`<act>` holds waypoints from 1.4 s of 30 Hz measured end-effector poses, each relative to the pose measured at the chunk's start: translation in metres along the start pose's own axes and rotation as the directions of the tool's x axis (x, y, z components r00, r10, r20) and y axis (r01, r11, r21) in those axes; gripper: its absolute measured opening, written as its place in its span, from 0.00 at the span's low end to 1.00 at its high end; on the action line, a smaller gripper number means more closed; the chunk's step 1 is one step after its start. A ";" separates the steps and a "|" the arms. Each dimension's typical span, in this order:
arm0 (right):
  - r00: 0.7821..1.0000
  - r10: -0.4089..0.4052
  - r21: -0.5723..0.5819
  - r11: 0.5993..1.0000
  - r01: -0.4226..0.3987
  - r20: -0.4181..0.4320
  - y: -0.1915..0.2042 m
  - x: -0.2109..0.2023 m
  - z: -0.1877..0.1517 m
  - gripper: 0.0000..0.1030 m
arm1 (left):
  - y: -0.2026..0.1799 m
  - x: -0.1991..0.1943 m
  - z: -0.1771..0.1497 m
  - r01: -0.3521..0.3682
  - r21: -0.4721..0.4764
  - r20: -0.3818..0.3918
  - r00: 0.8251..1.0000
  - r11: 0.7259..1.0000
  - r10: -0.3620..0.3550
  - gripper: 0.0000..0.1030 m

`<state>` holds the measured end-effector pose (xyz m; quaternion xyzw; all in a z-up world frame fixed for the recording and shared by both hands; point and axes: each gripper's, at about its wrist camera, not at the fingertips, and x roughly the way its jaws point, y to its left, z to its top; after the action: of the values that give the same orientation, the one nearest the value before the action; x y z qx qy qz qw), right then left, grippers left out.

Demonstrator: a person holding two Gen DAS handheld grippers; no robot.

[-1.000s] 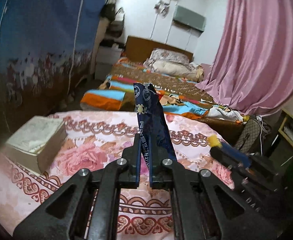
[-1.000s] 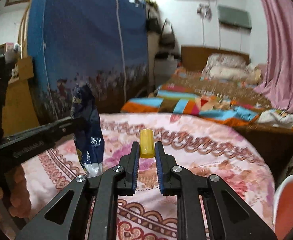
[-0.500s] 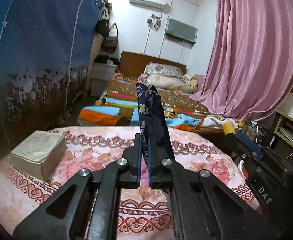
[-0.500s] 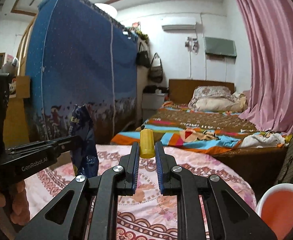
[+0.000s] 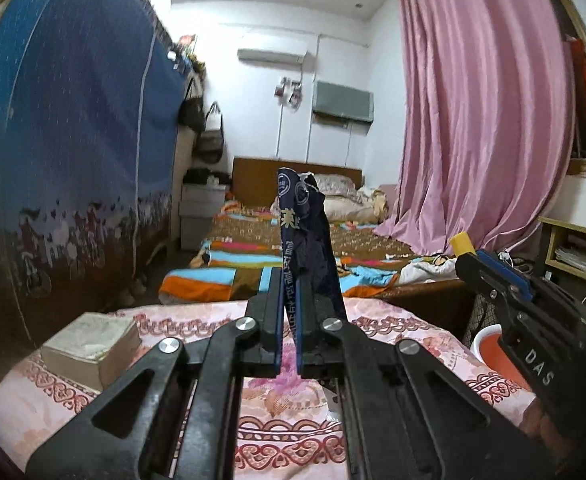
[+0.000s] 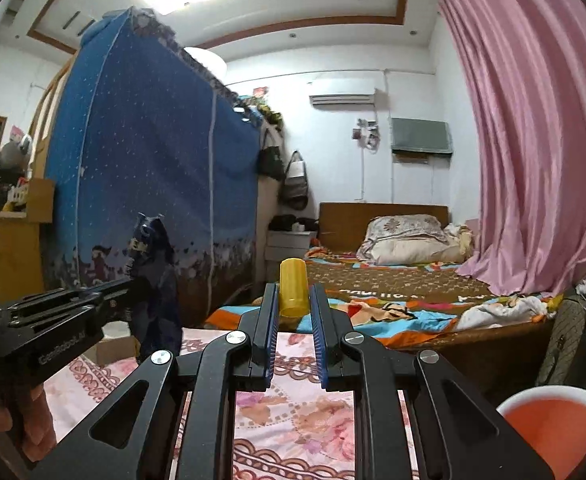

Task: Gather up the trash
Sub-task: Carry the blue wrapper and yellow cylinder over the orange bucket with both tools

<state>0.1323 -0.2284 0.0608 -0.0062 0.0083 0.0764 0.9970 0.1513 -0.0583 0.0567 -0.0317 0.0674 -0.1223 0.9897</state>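
Observation:
My left gripper (image 5: 289, 280) is shut on a dark blue crumpled wrapper (image 5: 305, 232) that stands up between its fingers, held above the table. The wrapper also shows in the right wrist view (image 6: 155, 276), with the left gripper (image 6: 133, 292) at the left. My right gripper (image 6: 295, 296) is shut on a small yellow cylinder (image 6: 293, 288), held above the table. It shows in the left wrist view (image 5: 463, 256) at the right, with the yellow cylinder (image 5: 462, 243) at its tip.
A table with a pink floral cloth (image 5: 293, 432) lies below both grippers, with a tissue box (image 5: 93, 344) at its left. A white bin with an orange inside (image 6: 553, 420) stands low at the right, also in the left wrist view (image 5: 493, 348). A bed (image 6: 393, 280) lies beyond.
Both grippers have risen and tilted up with their loads; the table has dropped lower in both views and more of the room and ceiling shows.

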 end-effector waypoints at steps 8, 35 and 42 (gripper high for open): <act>0.996 -0.092 0.042 0.995 0.091 0.007 -0.025 -0.026 0.003 0.13 | -0.032 -0.012 -0.003 0.045 0.086 0.041 0.998 0.995 -0.049 0.00; 0.932 -0.361 0.127 0.926 0.357 0.016 -0.126 -0.079 0.002 0.13 | -0.158 0.014 0.007 0.284 0.183 -0.016 0.958 0.941 -0.286 0.00; 0.906 -0.423 0.185 0.890 0.417 -0.008 -0.152 -0.092 -0.002 0.13 | -0.186 0.024 0.004 0.355 0.187 -0.064 0.935 0.916 -0.349 0.00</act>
<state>0.0648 -0.3926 0.0621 0.0849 -0.0023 -0.1417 0.9863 0.1306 -0.2446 0.0720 0.0558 0.0628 -0.3048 0.9487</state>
